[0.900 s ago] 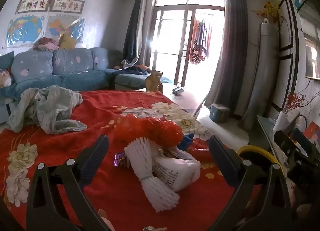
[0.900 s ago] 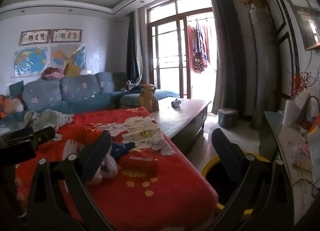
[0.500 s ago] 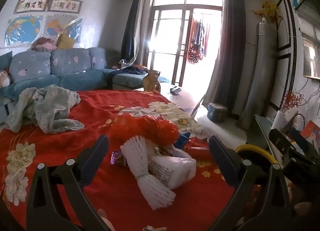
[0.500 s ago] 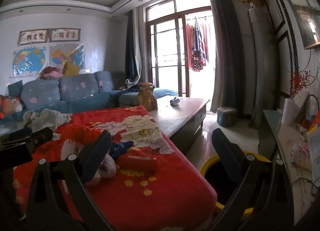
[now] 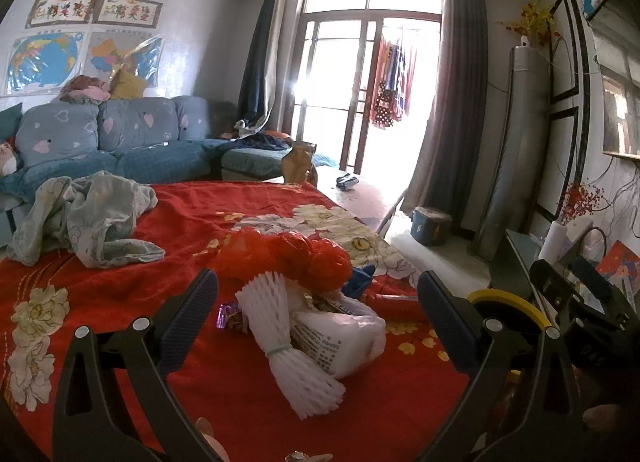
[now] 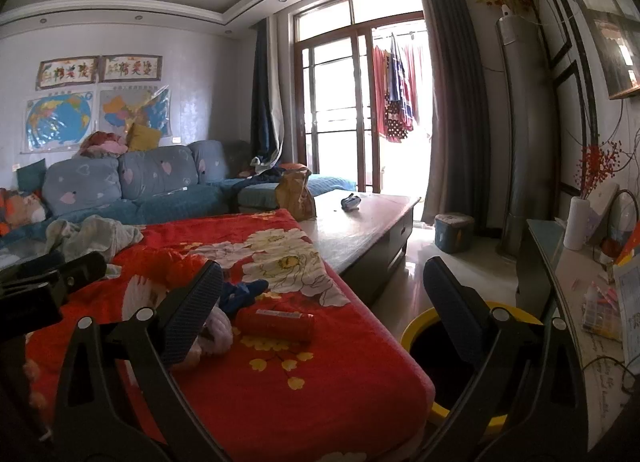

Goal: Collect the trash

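My left tongs [image 5: 316, 310] and right tongs [image 6: 320, 298] both gape wide, grasping nothing. The trash pile [image 5: 312, 302] lies on the red blanket [image 5: 120, 282] ahead; the yellow-rimmed bin [image 6: 424, 326] stands beside it.

Your left wrist camera looks forward between the spread fingers of the left gripper [image 5: 318, 310], tilted slightly down at the red blanket [image 5: 120, 294], close above the pile of trash [image 5: 304, 302]. Your right wrist camera looks out through the right gripper [image 6: 320, 302] from nearer the blanket's edge, beside the yellow-rimmed bin [image 6: 448, 342]. Both face the glass balcony door [image 5: 372, 93] beyond the blanket, and both take in the blanket, the red packet [image 6: 276, 324], the blue sofa [image 6: 132, 189] and the bin.
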Demonstrator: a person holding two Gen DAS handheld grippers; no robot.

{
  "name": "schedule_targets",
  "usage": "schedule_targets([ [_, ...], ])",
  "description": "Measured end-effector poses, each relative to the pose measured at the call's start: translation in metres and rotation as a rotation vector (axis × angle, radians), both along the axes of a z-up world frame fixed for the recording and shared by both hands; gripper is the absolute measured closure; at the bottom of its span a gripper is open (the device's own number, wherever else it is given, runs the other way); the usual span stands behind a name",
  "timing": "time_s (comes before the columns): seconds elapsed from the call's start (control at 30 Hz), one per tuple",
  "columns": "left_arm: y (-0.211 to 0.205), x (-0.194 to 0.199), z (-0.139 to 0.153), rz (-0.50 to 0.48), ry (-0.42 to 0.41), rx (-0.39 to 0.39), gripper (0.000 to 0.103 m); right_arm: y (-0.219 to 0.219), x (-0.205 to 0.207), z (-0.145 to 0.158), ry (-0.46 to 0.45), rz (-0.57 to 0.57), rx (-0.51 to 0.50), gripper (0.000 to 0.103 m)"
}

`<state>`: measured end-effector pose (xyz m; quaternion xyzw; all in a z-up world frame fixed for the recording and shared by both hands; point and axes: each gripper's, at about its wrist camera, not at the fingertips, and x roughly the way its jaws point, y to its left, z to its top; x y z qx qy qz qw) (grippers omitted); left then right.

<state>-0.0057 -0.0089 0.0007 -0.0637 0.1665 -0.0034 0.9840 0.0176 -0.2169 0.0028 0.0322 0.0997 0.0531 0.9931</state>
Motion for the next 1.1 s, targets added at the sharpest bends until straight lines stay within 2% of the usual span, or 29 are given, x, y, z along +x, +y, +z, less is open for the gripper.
schedule_targets([
  [1.1, -0.0012, -0.0002, -0.0026, -0.006, 0.007, -0.008, 0.006, 0.0027, 0.0013, -0.0045, 0.006, 0.003, -0.004, 0.011],
])
